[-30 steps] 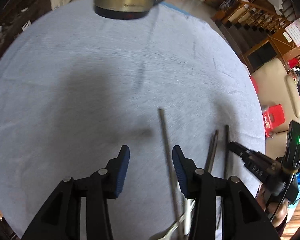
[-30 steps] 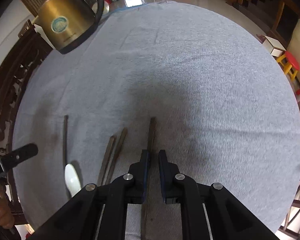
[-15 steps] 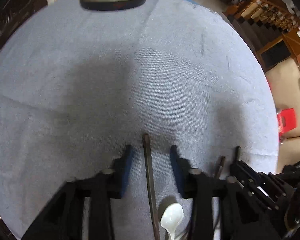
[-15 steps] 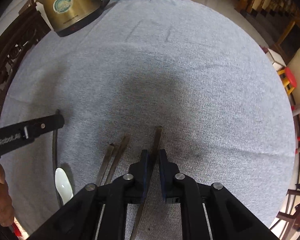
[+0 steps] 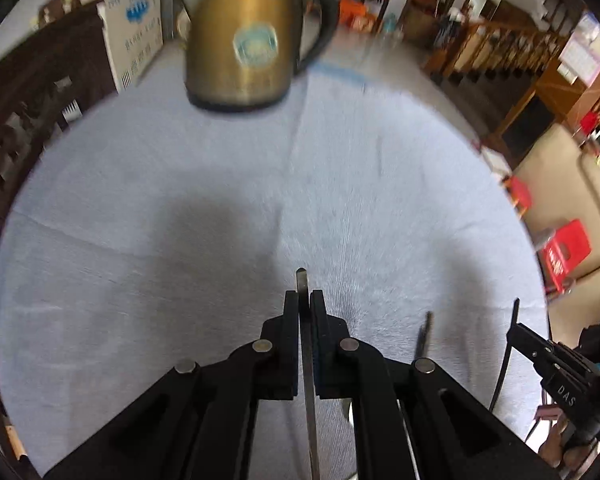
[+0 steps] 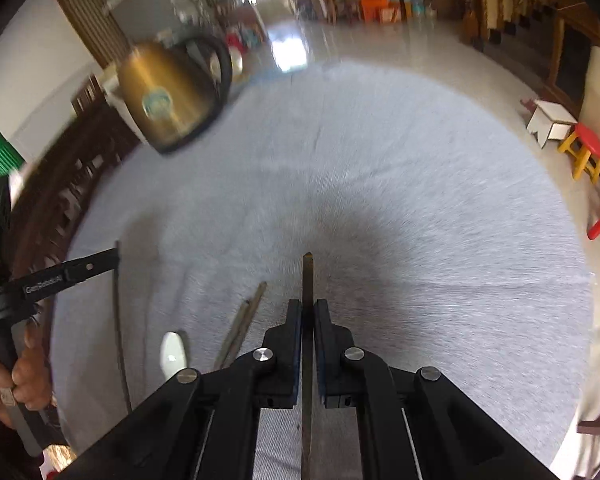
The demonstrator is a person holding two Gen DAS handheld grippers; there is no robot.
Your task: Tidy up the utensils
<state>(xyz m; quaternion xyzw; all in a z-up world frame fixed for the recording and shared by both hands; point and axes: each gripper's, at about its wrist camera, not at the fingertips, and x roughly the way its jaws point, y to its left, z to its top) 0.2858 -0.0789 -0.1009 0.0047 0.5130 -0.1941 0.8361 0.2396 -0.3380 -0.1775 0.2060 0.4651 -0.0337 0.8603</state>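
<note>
the left gripper's (image 6: 118,258) arm carries white lettering that looks like "genrobot.ai", small and partly blurred; the right gripper's (image 5: 514,326) arm shows "das" in the left view. the kettle (image 5: 242,40) has a round teal label whose writing is too blurred to read.

the left gripper (image 5: 305,300) is clamped on a dark chopstick (image 5: 301,278); the stick runs along the fingers, long axis pointing away from the camera, its squared tip just past the fingertips, held above the grey cloth of the bench (image 5: 140,240). the right gripper (image 6: 308,308) is likewise closed on a second chopstick (image 6: 308,272), brownish, thin and straight, pointing forward between its fingers with the tip a little beyond them.

in the right view two more chopsticks (image 6: 246,320) lie side by side on the cloth just left of the gripper, angled up and to the right, touching or nearly so. further left lies a white spoon (image 6: 174,354), bowl up. the first chopstick (image 6: 118,320) hangs from the left gripper as a long dark line running toward the camera. the brass-coloured kettle (image 6: 168,100) with black handle stands at the far edge of the bench, well apart from the utensils.
</note>
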